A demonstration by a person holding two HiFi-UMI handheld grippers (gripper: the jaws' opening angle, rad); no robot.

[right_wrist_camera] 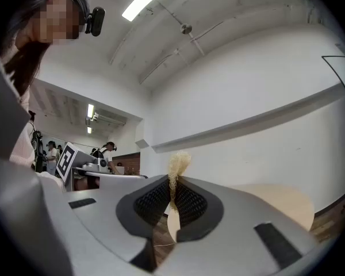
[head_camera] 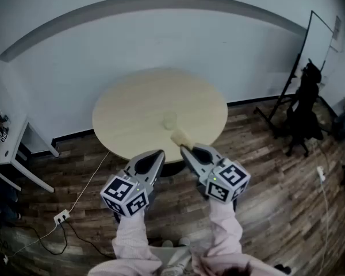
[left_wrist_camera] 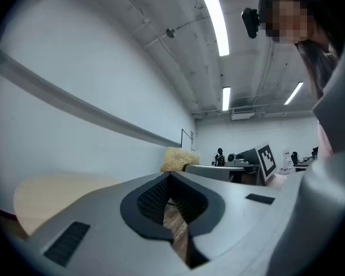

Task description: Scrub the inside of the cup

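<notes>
A small clear cup (head_camera: 169, 120) stands upright near the front of the round pale table (head_camera: 126, 111). My right gripper (head_camera: 184, 149) hovers just short of the table's near edge, shut on a pale yellow fibrous sponge (head_camera: 179, 137) that sticks out past its tips toward the cup. In the right gripper view the sponge (right_wrist_camera: 177, 165) is pinched between the ribbed pads (right_wrist_camera: 191, 202). My left gripper (head_camera: 160, 153) is beside it on the left, shut with nothing between its jaws (left_wrist_camera: 170, 177). The sponge (left_wrist_camera: 179, 158) also shows in the left gripper view. Both grippers are clear of the cup.
A white desk (head_camera: 14, 148) stands at the left. A power strip (head_camera: 61, 216) with cables lies on the wooden floor. A black stand and chair (head_camera: 303, 111) are at the right. A white wall runs behind the table. People work in the background.
</notes>
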